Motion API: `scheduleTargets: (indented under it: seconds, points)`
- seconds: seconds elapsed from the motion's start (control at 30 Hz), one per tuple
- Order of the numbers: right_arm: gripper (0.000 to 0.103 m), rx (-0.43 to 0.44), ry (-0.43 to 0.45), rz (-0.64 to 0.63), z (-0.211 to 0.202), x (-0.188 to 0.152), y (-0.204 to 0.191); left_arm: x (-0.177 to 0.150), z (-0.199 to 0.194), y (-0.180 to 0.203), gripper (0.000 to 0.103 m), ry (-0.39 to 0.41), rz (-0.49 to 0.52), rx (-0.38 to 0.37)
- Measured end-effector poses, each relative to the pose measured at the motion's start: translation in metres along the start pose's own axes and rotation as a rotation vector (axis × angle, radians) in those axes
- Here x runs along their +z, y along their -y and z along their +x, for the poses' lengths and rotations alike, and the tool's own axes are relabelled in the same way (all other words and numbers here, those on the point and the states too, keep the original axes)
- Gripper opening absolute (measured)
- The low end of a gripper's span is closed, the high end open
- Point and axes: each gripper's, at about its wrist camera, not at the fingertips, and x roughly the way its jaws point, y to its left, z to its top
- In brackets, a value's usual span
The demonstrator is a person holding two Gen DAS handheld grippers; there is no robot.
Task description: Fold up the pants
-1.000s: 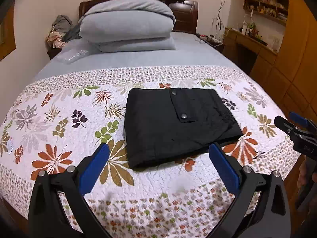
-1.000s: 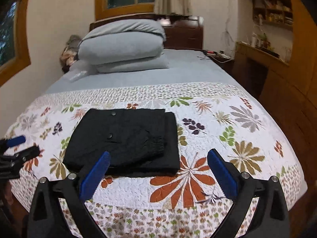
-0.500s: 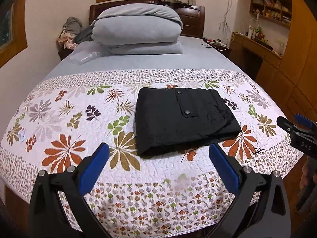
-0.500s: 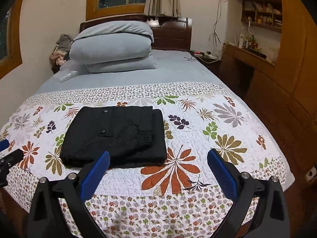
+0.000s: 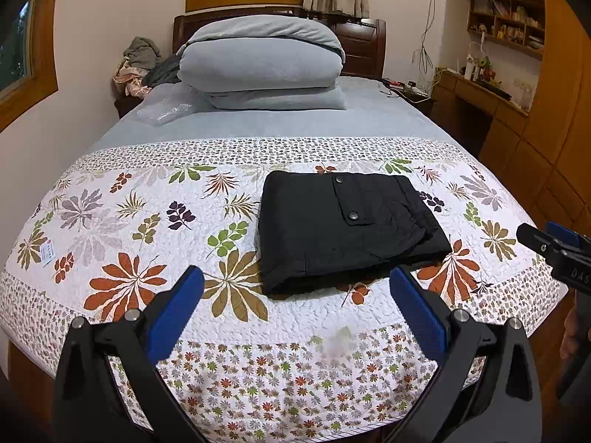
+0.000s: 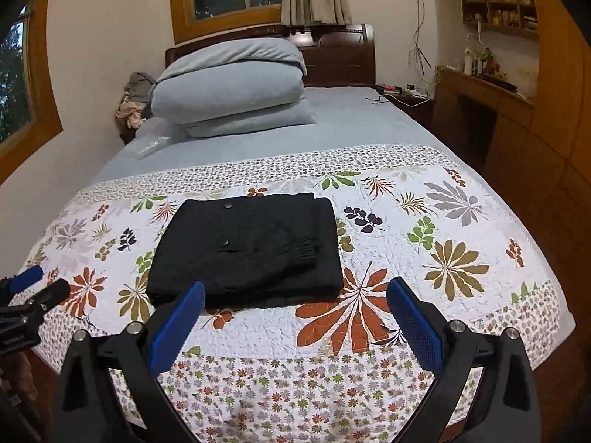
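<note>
Black pants (image 5: 343, 225) (image 6: 247, 243) lie folded into a compact rectangle on the floral quilt (image 5: 122, 229) (image 6: 443, 229), pocket flap with two snaps facing up. My left gripper (image 5: 295, 280) is open, held back from the foot of the bed, nothing between its blue pads. My right gripper (image 6: 295, 291) is open too, also off the near edge and empty. The right gripper's tip (image 5: 554, 247) shows at the left view's right edge; the left gripper's tip (image 6: 33, 288) shows at the right view's left edge.
Grey folded bedding (image 5: 258, 62) (image 6: 229, 85) is stacked at the wooden headboard. A heap of clothes (image 5: 138, 64) sits at the far left. Wooden desk and shelves (image 5: 491, 85) line the right wall. A power strip with cables (image 6: 399, 90) lies beside the bed.
Both grippers have pulled back and up from the bed, so the pants look smaller and farther off. The pants have stayed folded and still.
</note>
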Motion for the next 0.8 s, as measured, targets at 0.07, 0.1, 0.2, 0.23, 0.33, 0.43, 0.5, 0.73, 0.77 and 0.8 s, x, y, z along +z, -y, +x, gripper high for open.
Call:
scheduleTargets:
  seconds: [0.07,0.1,0.2,0.23,0.33,0.43,0.5,0.73,0.77,0.8]
  points:
    - [0.100,-0.003,0.000,-0.003,0.000,0.000,-0.001,0.000,0.000,-0.001,0.100,0.001,0.001,0.003]
    - [0.100,-0.004,0.002,-0.001,-0.001,0.000,-0.001,0.000,0.001,-0.001,0.100,0.001,0.001,0.004]
    - [0.100,-0.016,0.007,-0.010,-0.002,0.001,-0.002,0.000,0.001,-0.001,0.100,-0.003,0.000,0.004]
    - [0.100,-0.020,0.008,-0.015,-0.002,0.001,-0.003,0.000,0.001,-0.001,0.100,-0.003,-0.001,0.004]
    - [0.100,-0.024,0.013,-0.033,-0.003,0.000,-0.006,0.001,0.000,-0.002,0.100,0.002,-0.003,0.002]
    - [0.100,-0.026,0.020,-0.049,-0.005,0.001,-0.008,0.001,-0.002,-0.002,0.100,0.008,-0.013,-0.013]
    - [0.100,-0.037,0.028,-0.065,-0.007,0.001,-0.010,0.001,-0.003,-0.005,0.100,0.012,-0.029,-0.044]
    - [0.100,-0.050,0.033,-0.086,-0.008,0.002,-0.012,-0.001,-0.007,-0.008,0.100,0.037,-0.053,-0.052]
    - [0.100,-0.049,0.032,-0.087,-0.007,0.002,-0.012,-0.001,-0.008,-0.010,0.100,0.042,-0.072,-0.065]
    - [0.100,-0.049,0.032,-0.090,-0.008,0.001,-0.013,-0.001,-0.008,-0.012,0.100,0.049,-0.087,-0.074]
